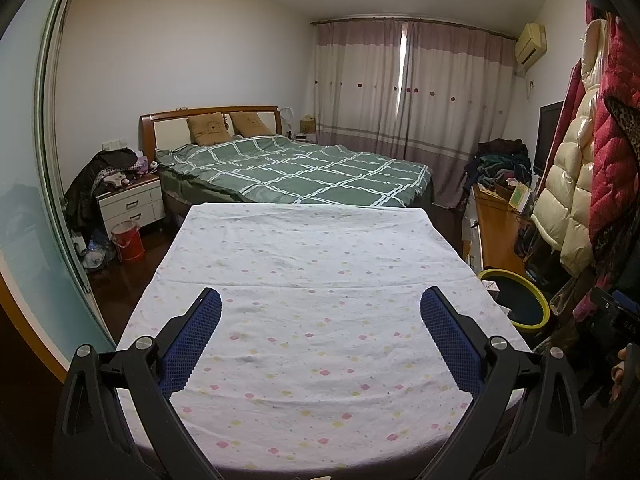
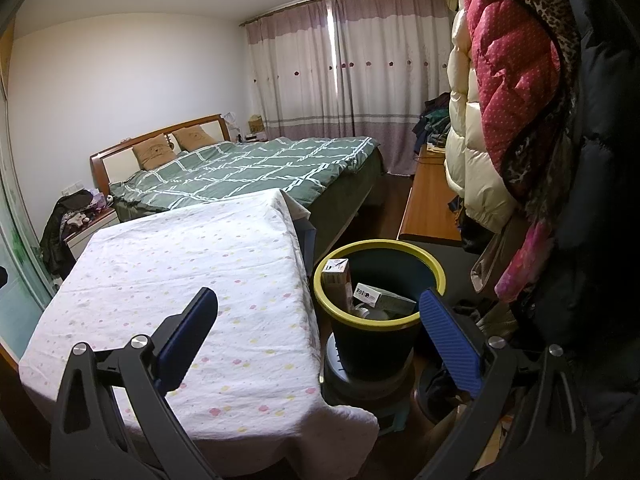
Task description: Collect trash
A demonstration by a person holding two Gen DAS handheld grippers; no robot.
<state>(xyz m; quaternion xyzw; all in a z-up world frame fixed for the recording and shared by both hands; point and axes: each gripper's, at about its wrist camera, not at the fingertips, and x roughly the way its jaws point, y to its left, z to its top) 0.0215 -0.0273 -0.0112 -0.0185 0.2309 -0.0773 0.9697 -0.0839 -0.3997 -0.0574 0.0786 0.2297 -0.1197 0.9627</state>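
Left gripper (image 1: 320, 304): jaws are spread wide, nothing is held between the blue pads (image 1: 192, 340). It is held over the near end of a table (image 1: 304, 264) covered with a white cloth dotted in pink and yellow; the cloth fills the centre of the left wrist view and no items are seen on it.

Right gripper (image 2: 318, 308): jaws are also spread wide, nothing pinched. Left finger (image 2: 188, 332) is seen over the table's (image 2: 192, 264) right edge, right finger (image 2: 452, 340) over the near rim of the bin.

Trash: a dark bin with a yellow rim (image 2: 380, 248) is placed just beside the table's right edge, lower centre-right of the right wrist view, apparently stacked on something round and dark. Inside, a small carton (image 2: 336, 276) is stood upright against the left wall, and a flat box (image 2: 382, 298) is tilted across the middle; something white below it cannot be identified. In the left wrist view the same bin (image 1: 516, 300) is seen at the right edge, partly hidden by the table.

Background: a bed with a green checked quilt (image 1: 296, 172) is seen behind the table, closed curtains (image 1: 412, 80) beyond it. Coats (image 2: 516, 92) are hung at the right of frame.
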